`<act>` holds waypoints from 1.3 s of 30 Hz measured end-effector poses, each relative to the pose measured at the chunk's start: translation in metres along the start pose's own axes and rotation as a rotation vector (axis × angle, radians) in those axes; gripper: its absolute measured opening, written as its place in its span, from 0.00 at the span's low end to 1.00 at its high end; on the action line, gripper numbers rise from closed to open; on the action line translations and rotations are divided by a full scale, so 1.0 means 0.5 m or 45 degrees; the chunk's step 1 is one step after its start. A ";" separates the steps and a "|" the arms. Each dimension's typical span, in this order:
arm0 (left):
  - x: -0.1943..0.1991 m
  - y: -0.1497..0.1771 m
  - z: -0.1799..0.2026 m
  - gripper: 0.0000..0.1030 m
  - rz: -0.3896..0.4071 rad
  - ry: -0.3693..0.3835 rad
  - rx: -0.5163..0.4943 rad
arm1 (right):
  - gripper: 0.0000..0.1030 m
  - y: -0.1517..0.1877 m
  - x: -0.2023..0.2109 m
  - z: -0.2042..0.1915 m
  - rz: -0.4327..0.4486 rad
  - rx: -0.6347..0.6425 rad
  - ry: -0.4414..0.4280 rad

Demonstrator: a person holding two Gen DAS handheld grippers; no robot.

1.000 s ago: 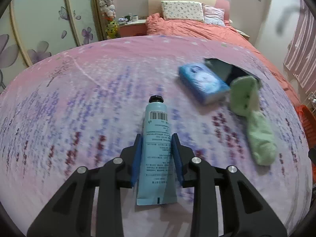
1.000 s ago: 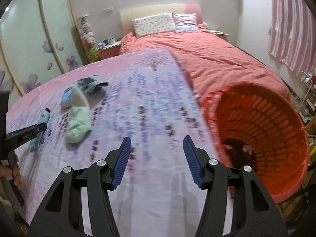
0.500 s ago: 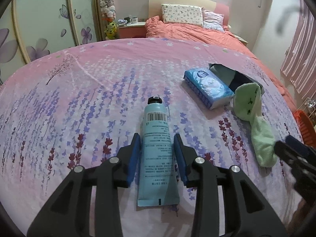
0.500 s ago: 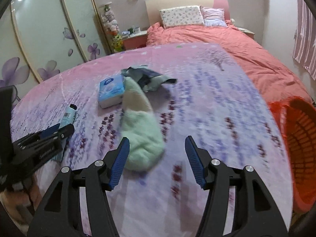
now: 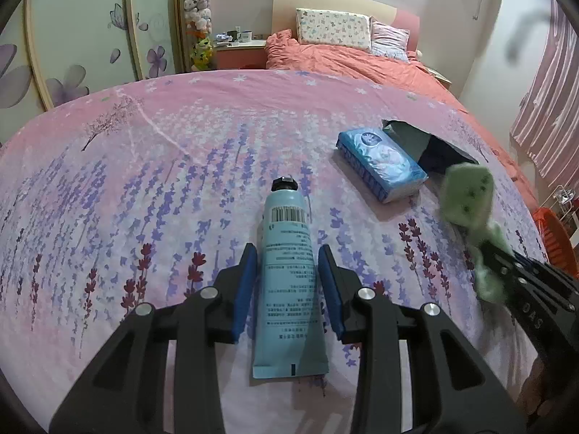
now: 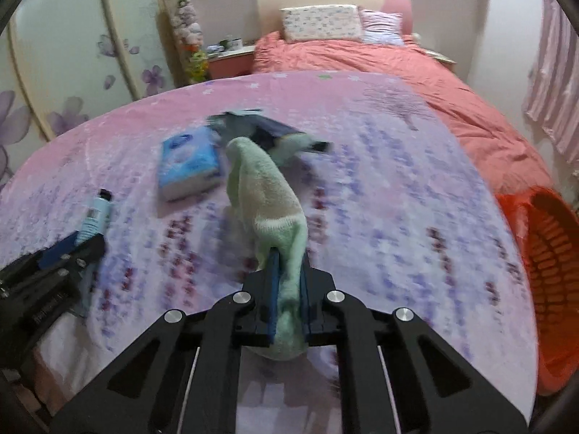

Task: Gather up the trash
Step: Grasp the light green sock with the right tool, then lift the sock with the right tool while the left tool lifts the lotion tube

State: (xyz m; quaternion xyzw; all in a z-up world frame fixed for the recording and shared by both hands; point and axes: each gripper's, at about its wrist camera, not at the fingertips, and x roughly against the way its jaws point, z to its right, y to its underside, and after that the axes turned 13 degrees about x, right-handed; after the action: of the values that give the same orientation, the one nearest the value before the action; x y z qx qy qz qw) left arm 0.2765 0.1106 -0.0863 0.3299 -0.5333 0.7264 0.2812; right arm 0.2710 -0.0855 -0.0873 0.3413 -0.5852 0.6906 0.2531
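Pads of the right gripper (image 6: 288, 291) have just closed and now pinch one end of the green sock (image 6: 266, 195), which trails toward the blue tissue pack (image 6: 188, 166). Left gripper (image 5: 287, 285) straddles the blue tube (image 5: 289, 271) nearer than that pack; its pads look just clear of the sides, though contact is hard to judge. Well right of the pack stands the orange basket (image 6: 550, 275).
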 end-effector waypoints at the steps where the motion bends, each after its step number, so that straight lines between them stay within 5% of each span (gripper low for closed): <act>1: 0.001 0.000 -0.001 0.35 0.000 0.004 0.002 | 0.10 0.006 0.004 0.007 -0.005 0.001 0.033; 11: 0.005 -0.005 -0.021 0.45 -0.021 0.102 -0.007 | 0.10 0.030 0.012 0.050 -0.021 -0.070 0.085; 27: -0.007 -0.004 0.013 0.42 -0.019 0.031 -0.086 | 0.11 0.036 0.013 0.063 -0.011 -0.104 0.043; 39: -0.019 0.003 0.042 0.53 -0.029 0.016 -0.136 | 0.13 0.036 0.012 0.070 -0.016 -0.087 0.060</act>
State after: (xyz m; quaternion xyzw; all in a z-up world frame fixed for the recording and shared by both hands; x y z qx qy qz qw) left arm 0.2852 0.0898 -0.0899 0.3158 -0.5658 0.6958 0.3099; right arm 0.2601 -0.1232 -0.0913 0.3197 -0.6001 0.6765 0.2828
